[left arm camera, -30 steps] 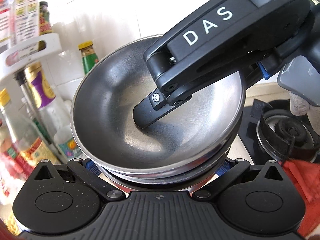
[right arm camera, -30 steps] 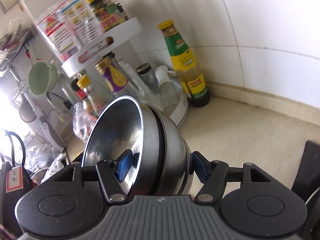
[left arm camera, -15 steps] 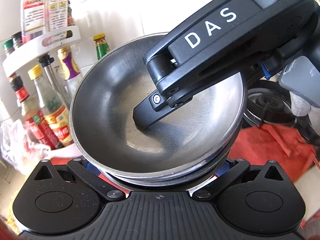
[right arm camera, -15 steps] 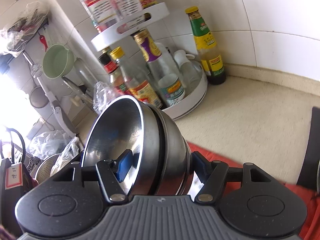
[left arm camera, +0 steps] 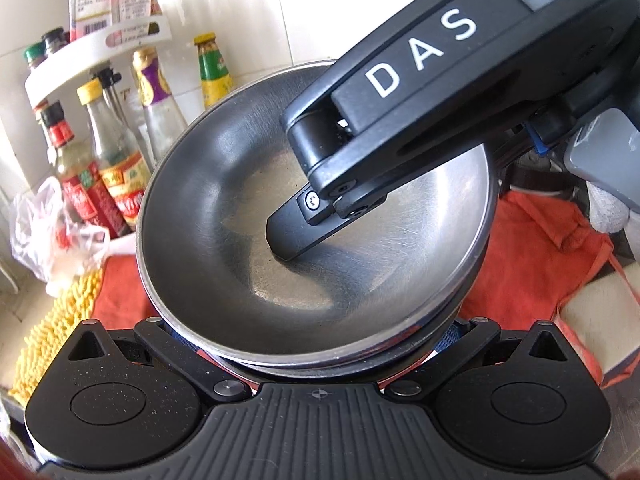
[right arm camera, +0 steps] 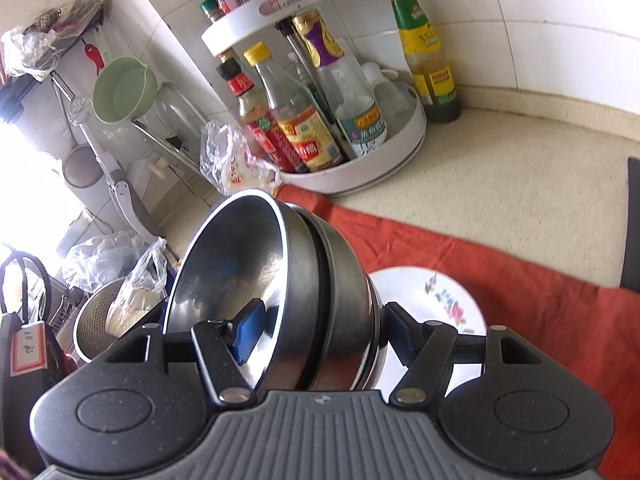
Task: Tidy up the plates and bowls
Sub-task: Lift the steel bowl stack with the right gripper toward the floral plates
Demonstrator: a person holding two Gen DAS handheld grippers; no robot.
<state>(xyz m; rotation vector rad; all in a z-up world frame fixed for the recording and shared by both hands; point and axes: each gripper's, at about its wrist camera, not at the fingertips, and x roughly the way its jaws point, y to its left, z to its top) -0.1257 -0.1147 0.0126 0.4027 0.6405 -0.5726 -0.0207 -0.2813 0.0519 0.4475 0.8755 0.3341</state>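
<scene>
Home kitchen, white tiled wall, speckled cream surface (right arm camera: pixel 500 184), two-tier white condiment rack (right arm camera: pixel 360 160) crowded with sauce bottles in the corner, green ladle (right arm camera: pixel 124 90) hanging left of the rack, orange cloth (right arm camera: pixel 540 300) and floral plate (right arm camera: pixel 436 300) before it

Brushed silver-grey steel is shown on the nested bowls (right arm camera: pixel 304 280), with a dark band between their rims. Black is worn by the right gripper (right arm camera: pixel 316 328), whose finger pads (right arm camera: pixel 248 330) are bright blue; white letters "DAS" are printed on its black body in the left wrist view. The left gripper (left arm camera: pixel 312 344) is likewise black. An orange-red cloth (right arm camera: pixel 540 292) is spread on a speckled cream countertop (right arm camera: pixel 520 184). A white plate (right arm camera: pixel 436 300) is patterned with pink and green flowers. A yellow-capped bottle (right arm camera: pixel 424 48) carries green and yellow labels beside a white rack (right arm camera: pixel 376 160). A pale green pot (right arm camera: pixel 124 90) is hung against white tiles (right arm camera: pixel 560 20). A yellow shaggy mat (left arm camera: pixel 60 320) is seen.
</scene>
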